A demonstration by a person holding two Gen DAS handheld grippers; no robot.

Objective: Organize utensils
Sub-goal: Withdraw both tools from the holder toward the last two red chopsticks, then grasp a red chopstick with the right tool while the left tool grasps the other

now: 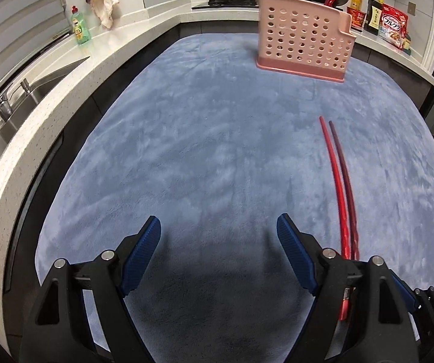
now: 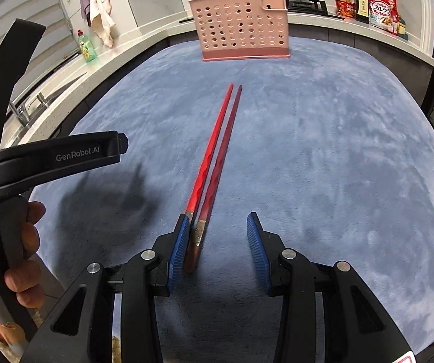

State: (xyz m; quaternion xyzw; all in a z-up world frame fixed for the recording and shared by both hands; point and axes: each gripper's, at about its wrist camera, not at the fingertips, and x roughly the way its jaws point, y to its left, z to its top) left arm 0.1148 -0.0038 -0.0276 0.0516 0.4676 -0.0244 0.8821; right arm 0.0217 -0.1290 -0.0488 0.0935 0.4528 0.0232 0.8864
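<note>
a pair of red chopsticks (image 2: 213, 157) lies on the blue-covered surface (image 2: 337, 166), pointing lengthwise toward the pink holder (image 2: 241, 30); right tongs (image 2: 218, 236) straddle their near ends, unclenched; left tongs (image 1: 218, 242) gape empty alongside

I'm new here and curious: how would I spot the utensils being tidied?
Look at the blue mat covering the counter. In front of the pink holder at its far edge lie two red chopsticks side by side, the only loose things on the mat.
</note>
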